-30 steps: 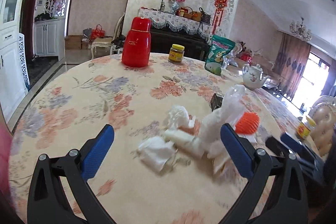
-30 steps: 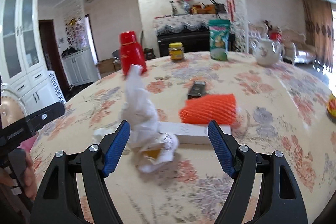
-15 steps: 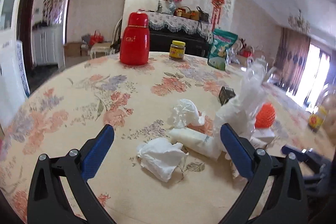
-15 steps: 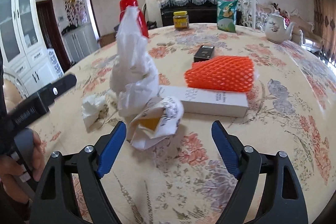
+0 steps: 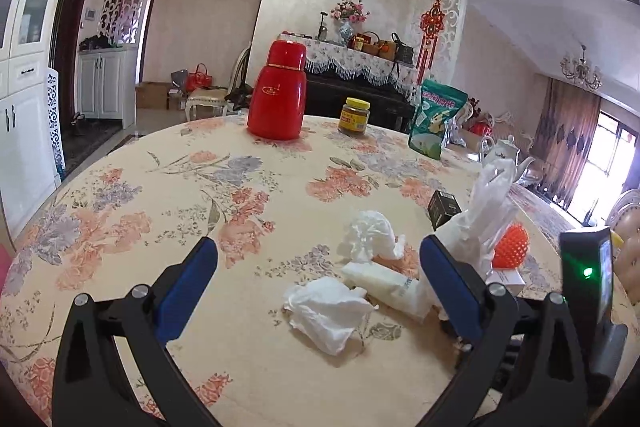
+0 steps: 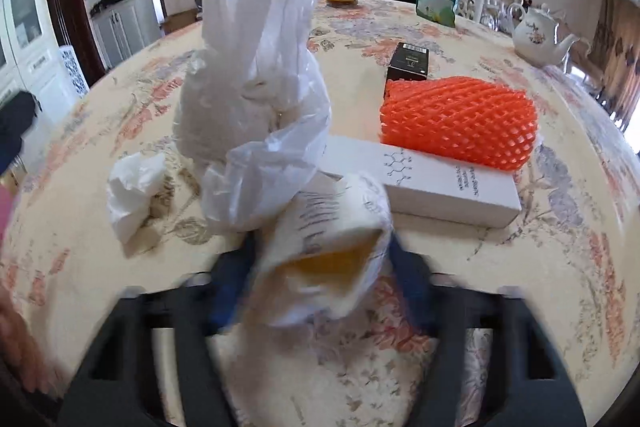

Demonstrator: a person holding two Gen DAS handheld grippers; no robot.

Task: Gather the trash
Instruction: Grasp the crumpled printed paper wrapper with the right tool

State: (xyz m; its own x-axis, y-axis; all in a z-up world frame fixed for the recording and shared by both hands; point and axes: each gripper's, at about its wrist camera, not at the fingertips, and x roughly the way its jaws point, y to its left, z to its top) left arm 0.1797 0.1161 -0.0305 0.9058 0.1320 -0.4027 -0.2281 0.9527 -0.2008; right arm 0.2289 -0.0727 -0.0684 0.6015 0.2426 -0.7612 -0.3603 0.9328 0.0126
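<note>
We see the crumpled paper wrapper (image 6: 324,255) lying on the flowered worktop (image 6: 500,267) right between the blue pads of our right tongs (image 6: 320,283), whose jaws are closing on it; they are blurred, so we cannot tell whether the pads already press the paper. Just behind the wrapper a white plastic bag (image 6: 256,67) stands up tall, with its lower fold touching the wrapper. To its left lies a crumpled tissue (image 6: 134,187), and to the right a long white box (image 6: 424,187) rests flat, with an orange foam net (image 6: 456,119) lying against its far side and a small black box (image 6: 410,61) behind that. Our left tongs (image 5: 320,283) hang wide apart over the worktop with nothing between the pads, a crumpled tissue (image 5: 326,311) lying on the cloth ahead of them and a second wad of tissue (image 5: 372,235) a little farther on. Toward the far edge stand a red flask (image 5: 278,97), a jar with a yellow lid (image 5: 354,117), a green snack bag (image 5: 436,121) and a white teapot (image 6: 540,35).
</note>
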